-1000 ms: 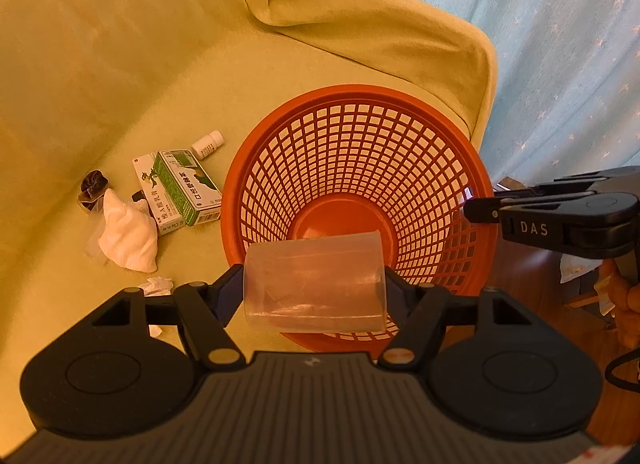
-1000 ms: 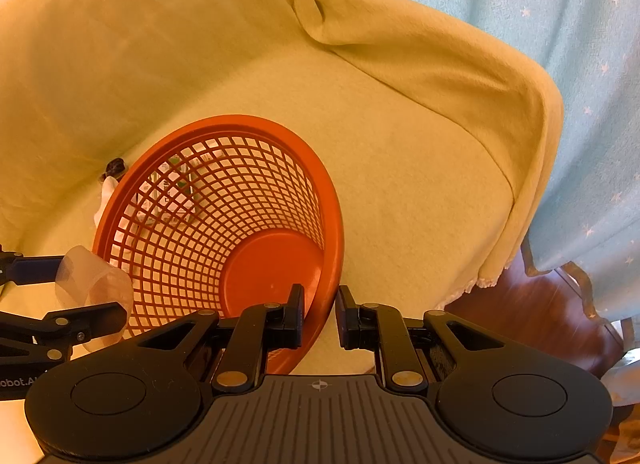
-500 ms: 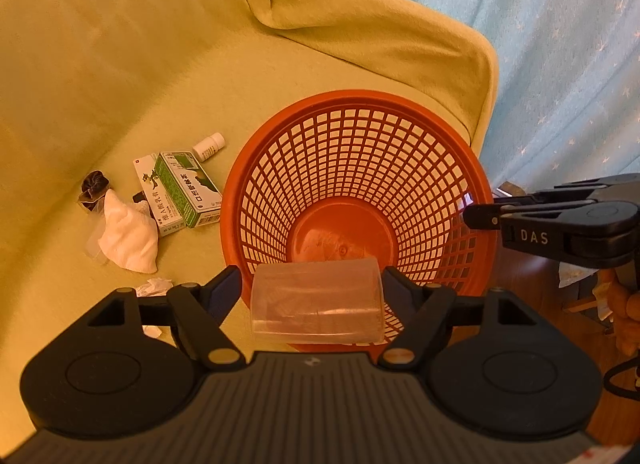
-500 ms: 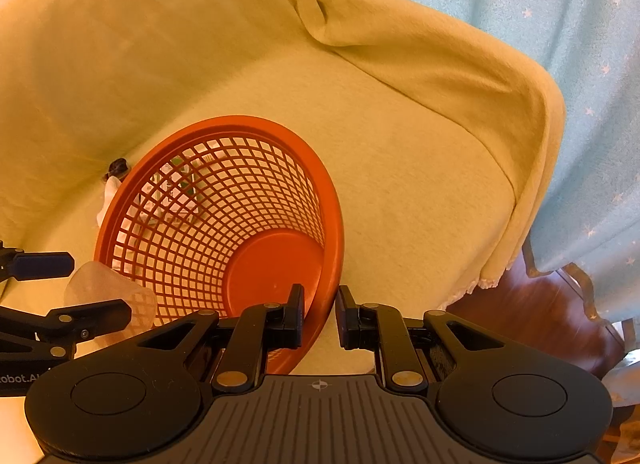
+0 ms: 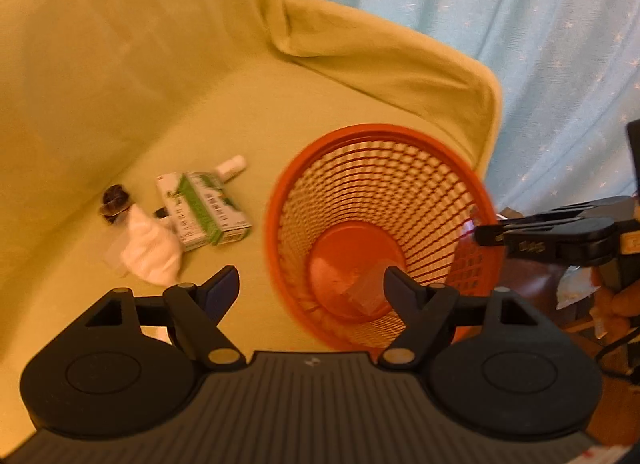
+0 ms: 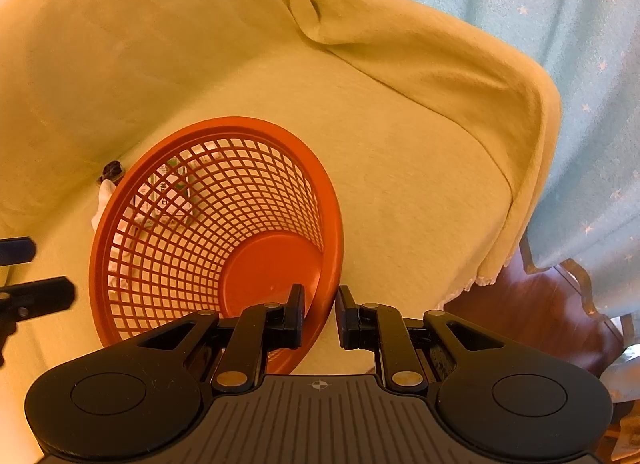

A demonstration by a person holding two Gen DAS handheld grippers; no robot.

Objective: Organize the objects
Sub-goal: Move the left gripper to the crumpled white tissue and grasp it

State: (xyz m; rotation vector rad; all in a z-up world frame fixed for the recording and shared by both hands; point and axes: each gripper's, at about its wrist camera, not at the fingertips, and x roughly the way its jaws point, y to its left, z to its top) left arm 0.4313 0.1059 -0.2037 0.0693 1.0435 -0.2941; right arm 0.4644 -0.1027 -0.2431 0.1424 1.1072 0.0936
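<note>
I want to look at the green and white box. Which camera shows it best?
The left wrist view: the green and white cardboard box lies in the open on the yellow sofa cover, though blurred. In the right wrist view it shows only through the orange plastic mesh basket's wall.

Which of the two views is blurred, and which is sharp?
Left wrist view: motion blur smears the orange basket and green box. Right wrist view: sharp, the basket mesh is crisp. Both views: warm yellow cast and fisheye bending at the edges.
</note>
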